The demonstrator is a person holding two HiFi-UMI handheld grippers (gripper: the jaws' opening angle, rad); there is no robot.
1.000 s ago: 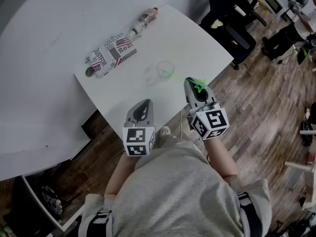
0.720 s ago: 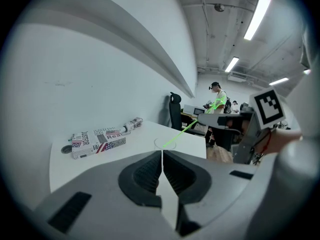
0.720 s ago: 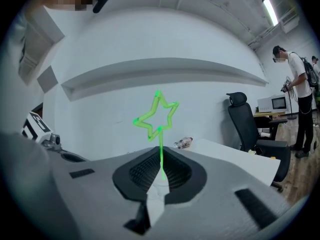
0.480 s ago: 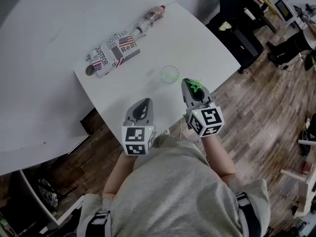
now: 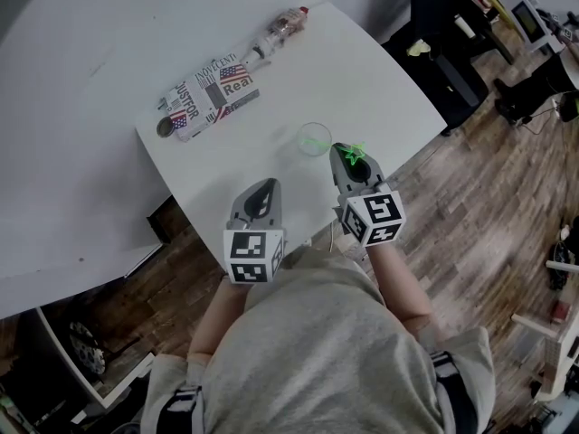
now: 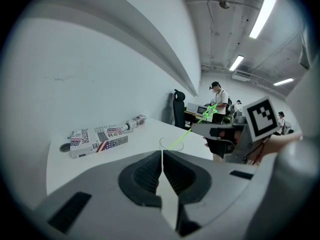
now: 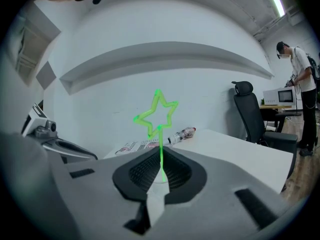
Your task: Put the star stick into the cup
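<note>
Drawing closer to the clear cup [image 5: 314, 139] than a second ago, the right gripper [image 5: 347, 158] is clamping the green star stick [image 7: 159, 115], star uppermost, its thin lower end slanting over the cup's rim. The left gripper [image 5: 261, 199] is hovering at the white table's [image 5: 380, 70] near edge, jaws pressed together on nothing. A patterned box [image 5: 206, 98] is lying well beyond the cup.

Printed box [image 5: 206, 99]: "JUSTFOR", "Real" readable on side.
</note>
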